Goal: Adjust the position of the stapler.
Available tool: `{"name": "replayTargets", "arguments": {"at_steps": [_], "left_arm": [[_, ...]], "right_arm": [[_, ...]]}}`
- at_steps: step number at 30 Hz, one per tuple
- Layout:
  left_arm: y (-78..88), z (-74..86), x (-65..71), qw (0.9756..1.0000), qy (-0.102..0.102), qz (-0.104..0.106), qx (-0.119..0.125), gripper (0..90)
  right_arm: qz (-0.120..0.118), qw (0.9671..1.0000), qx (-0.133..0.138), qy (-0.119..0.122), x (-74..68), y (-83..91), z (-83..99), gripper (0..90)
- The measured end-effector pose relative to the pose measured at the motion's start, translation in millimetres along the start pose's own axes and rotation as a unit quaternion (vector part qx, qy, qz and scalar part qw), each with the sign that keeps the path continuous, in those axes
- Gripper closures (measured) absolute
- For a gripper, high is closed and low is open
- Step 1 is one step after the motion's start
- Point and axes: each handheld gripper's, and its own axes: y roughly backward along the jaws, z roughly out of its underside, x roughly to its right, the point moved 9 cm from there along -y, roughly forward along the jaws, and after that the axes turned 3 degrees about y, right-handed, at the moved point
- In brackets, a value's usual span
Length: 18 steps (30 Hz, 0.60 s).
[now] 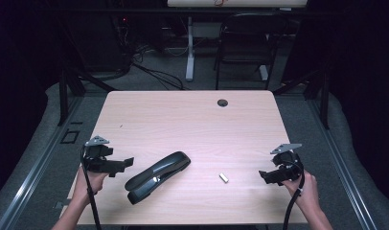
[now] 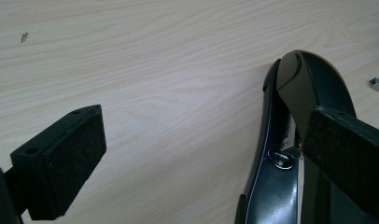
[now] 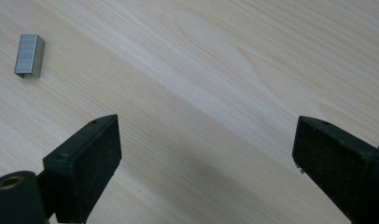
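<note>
Both of your grippers hover with jaws spread, holding nothing.

Your left gripper (image 1: 128, 163) sits by the table's (image 1: 183, 115) left edge, just beside the black stapler (image 1: 156, 176) near the front edge. Your right gripper (image 1: 263, 176) nears the right edge; the staple block (image 1: 223, 178) lies between, with bare wood beyond.

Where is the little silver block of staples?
In the high view, the staple block lies on the wooden table, right of the black stapler and left of the right gripper. It touches neither.
</note>
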Motion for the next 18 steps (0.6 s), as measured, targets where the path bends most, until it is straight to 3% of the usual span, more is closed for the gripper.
{"name": "replayTargets", "arguments": {"at_steps": [11, 13, 17, 18], "left_arm": [[-4.9, 1.3, 17.3, 0.9992, -0.024, 0.025, -0.022, 0.2], [-6.1, 4.0, 24.6, 0.9978, -0.040, 0.035, -0.039, 0.2], [-7.1, 4.6, 31.8, 0.9969, -0.050, 0.042, -0.045, 0.0], [-7.4, 4.9, 36.4, 0.9960, -0.053, 0.052, -0.048, 0.0]], "right_arm": [[-0.011, 0.9998, -0.017, 0.002, -0.2, -5.3, 3.2, 7.3], [-0.008, 0.9998, -0.016, 0.001, -0.4, -5.2, 3.4, 7.3], [-0.004, 0.9999, -0.016, 0.005, -0.9, -3.9, 2.6, 7.4], [-0.011, 0.9998, -0.018, 0.006, -2.7, -4.8, 2.7, 7.4]]}}
